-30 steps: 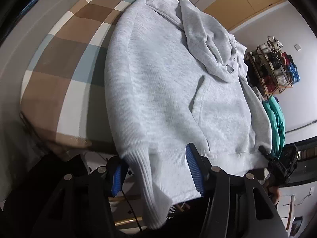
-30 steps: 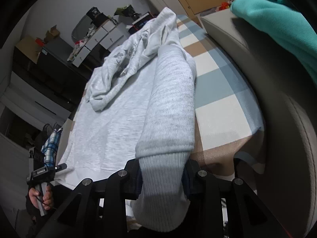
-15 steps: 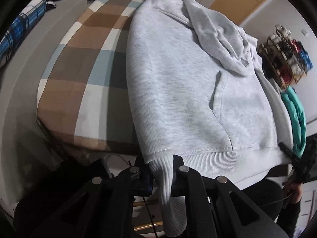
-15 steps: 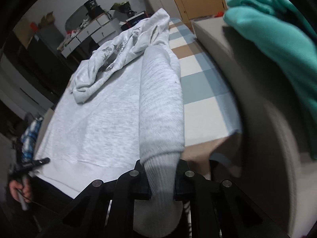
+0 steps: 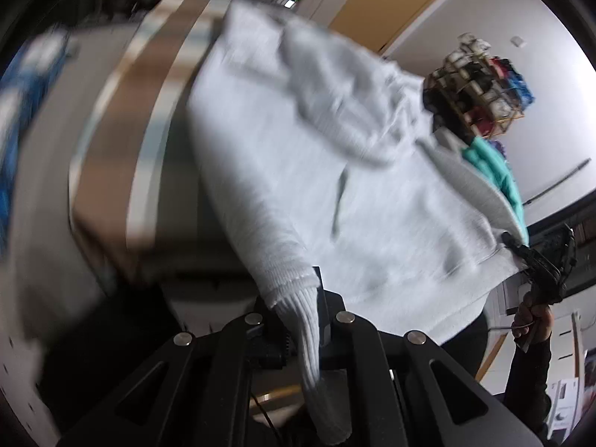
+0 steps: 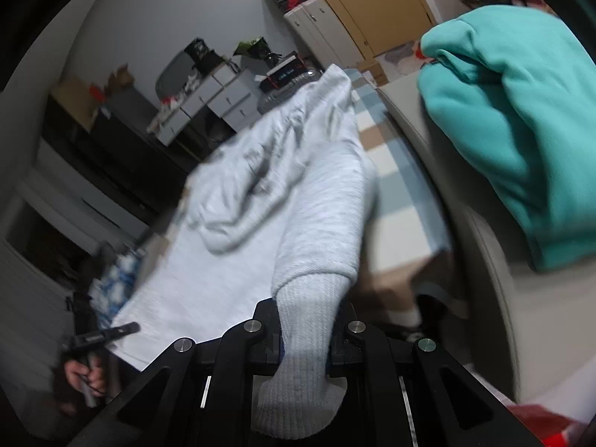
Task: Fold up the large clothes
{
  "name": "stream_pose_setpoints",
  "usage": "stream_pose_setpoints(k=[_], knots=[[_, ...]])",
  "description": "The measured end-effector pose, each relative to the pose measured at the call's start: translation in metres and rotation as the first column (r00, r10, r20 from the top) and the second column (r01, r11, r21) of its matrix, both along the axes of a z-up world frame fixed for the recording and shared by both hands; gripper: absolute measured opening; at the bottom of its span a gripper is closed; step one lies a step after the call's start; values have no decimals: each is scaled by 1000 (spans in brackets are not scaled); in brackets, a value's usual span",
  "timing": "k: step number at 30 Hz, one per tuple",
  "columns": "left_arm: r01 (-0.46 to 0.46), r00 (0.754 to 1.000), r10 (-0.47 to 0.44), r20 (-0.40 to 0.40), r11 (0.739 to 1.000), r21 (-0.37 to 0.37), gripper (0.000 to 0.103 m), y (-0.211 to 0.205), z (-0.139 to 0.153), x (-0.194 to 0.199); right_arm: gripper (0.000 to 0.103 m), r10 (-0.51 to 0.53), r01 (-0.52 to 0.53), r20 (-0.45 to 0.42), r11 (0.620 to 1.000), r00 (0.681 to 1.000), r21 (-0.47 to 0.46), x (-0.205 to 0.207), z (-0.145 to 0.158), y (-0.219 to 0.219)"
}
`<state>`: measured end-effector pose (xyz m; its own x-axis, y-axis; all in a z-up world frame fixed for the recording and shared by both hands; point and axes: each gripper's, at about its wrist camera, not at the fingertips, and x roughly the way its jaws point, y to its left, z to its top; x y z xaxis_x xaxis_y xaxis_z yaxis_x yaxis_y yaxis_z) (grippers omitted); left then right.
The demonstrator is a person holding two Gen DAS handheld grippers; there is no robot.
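Observation:
A light grey hoodie [image 5: 298, 171] lies front up on a brown, white and blue checked surface [image 5: 123, 156], hood bunched near its far end. My left gripper [image 5: 303, 316] is shut on the ribbed cuff [image 5: 309, 339] of one sleeve, which hangs down past the jaws. In the right wrist view the same hoodie [image 6: 238, 260] spreads away, and my right gripper [image 6: 305, 339] is shut on the ribbed cuff [image 6: 301, 372] of the other sleeve. Both sleeves are lifted off the surface. Each gripper shows in the other's view, held in a person's hand [image 5: 532, 316].
A teal garment [image 6: 521, 130] lies on a grey padded edge [image 6: 480, 260] at the right. A blue checked garment [image 6: 115, 290] lies on the far side. Drawers and cluttered shelves [image 6: 208, 93] stand along the wall; a wire rack [image 5: 480, 93] stands behind.
Both grippers closed on the sleeve cuffs, then rose, pulling the sleeves up from the hoodie. The views are now blurred with motion.

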<state>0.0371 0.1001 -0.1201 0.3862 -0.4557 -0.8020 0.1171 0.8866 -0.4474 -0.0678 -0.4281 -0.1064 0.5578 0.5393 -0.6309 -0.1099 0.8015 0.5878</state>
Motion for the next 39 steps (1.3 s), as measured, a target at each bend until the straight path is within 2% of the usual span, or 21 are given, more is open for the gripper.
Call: stream_pose_setpoints(k=[3, 6, 8, 10, 14, 17, 20, 23, 25, 26, 28, 29, 31, 33, 34, 35, 36, 37, 38, 39], knots=[[1, 999, -1, 49, 1000, -4, 4, 2, 38, 35, 13, -42, 44, -26, 996, 999, 76, 36, 19, -1], [7, 999, -5, 51, 999, -39, 4, 4, 68, 88, 13, -65, 65, -8, 993, 998, 101, 82, 52, 8], [-18, 999, 20, 26, 997, -72, 4, 10, 81, 130, 13, -72, 74, -21, 991, 997, 116, 118, 71, 16], [-55, 998, 57, 26, 996, -65, 4, 16, 93, 165, 13, -94, 101, -67, 989, 993, 113, 168, 89, 29], [-132, 991, 128, -46, 985, -112, 4, 26, 94, 243, 13, -135, 158, -183, 981, 974, 115, 262, 98, 43], [-196, 976, 183, -116, 973, -118, 4, 32, 73, 286, 13, -178, 206, -253, 975, 951, 88, 325, 88, 49], [-265, 952, 238, -194, 955, -133, 4, 44, 45, 330, 16, -193, 229, -321, 970, 927, 78, 378, 61, 51], [-319, 920, 274, -280, 939, -128, 4, 51, 11, 365, 24, -213, 280, -383, 952, 899, 127, 410, 22, 47], [-339, 898, 280, -340, 932, -127, 4, 56, -13, 386, 29, -219, 313, -445, 938, 869, 150, 431, -11, 44], [-355, 884, 289, -367, 926, -126, 4, 60, -26, 395, 31, -212, 340, -475, 918, 854, 202, 441, -31, 40], [-382, 856, 298, -422, 915, -130, 4, 66, -47, 409, 33, -202, 369, -503, 893, 840, 257, 448, -50, 34], [-408, 844, 311, -438, 901, -148, 5, 70, -52, 410, 33, -188, 371, -510, 884, 840, 285, 452, -61, 30], [-421, 834, 306, -458, 891, -171, 8, 73, -59, 412, 33, -171, 367, -502, 872, 848, 323, 456, -66, 26], [-396, 846, 280, -453, 900, -183, 12, 71, -52, 413, 38, -153, 343, -461, 866, 874, 363, 455, -61, 19], [-389, 854, 279, -439, 903, -182, 12, 72, -46, 409, 45, -161, 338, -438, 868, 884, 363, 453, -55, 17], [-392, 860, 280, -426, 898, -200, 18, 74, -41, 404, 53, -200, 343, -386, 872, 900, 350, 447, -44, 10], [-399, 864, 286, -414, 891, -218, 34, 77, -35, 403, 58, -221, 345, -345, 870, 912, 353, 444, -36, 4], [-419, 867, 314, -388, 880, -223, 47, 83, -28, 398, 70, -244, 345, -296, 866, 924, 362, 438, -27, -1], [-441, 866, 351, -356, 872, -214, 74, 88, -23, 397, 81, -289, 357, -236, 872, 928, 336, 428, -17, -8], [-475, 859, 409, -308, 861, -181, 82, 97, -12, 390, 84, -313, 363, -208, 889, 927, 280, 421, -10, -9]])
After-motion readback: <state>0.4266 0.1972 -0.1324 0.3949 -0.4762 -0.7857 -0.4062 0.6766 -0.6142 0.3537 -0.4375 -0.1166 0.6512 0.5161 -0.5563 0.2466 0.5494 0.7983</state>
